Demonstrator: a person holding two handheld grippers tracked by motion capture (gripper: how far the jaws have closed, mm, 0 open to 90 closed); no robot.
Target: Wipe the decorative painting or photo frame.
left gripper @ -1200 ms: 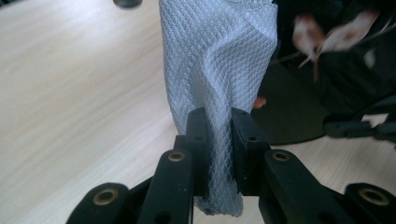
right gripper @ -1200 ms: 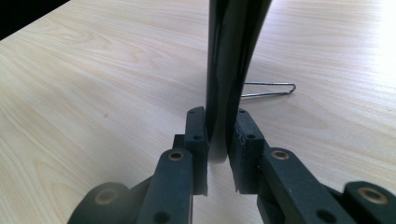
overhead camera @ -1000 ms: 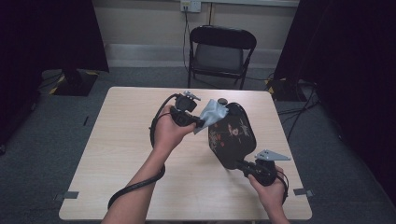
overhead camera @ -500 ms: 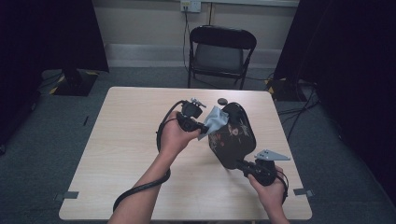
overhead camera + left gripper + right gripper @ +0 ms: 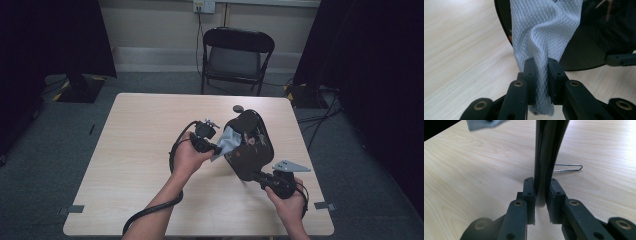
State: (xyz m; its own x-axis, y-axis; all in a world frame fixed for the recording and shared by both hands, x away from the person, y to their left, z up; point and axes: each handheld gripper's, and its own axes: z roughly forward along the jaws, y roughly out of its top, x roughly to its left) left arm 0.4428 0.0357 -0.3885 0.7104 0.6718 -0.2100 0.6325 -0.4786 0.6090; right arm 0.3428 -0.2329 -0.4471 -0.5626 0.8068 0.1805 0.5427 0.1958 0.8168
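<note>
Two grippers were engaged at the wooden table, one in each of the person's hands. The left gripper had its jaws clamped on a pale, diamond-textured cloth; in the left gripper view the fabric was pinched between the two black pads, with a short bunched end hanging below them and the wider part fanning upward against a glossy black surface. The right gripper was closed on the near edge of a dark, rounded, glossy object; in the right gripper view that edge stood upright and thin between the pads, which pressed on both of its faces.

In the high view, the dark object sat right of the table's centre, tilted on edge, held at its lower end by the right gripper. The cloth lay against the object's left face, between the left gripper and the object. The exact type of the object could not be determined.

A thin bent wire lay on the tabletop just behind the object in the right gripper view. A small round dark item rested on the table beyond the object. A black folding chair stood behind the table's far side.
</note>
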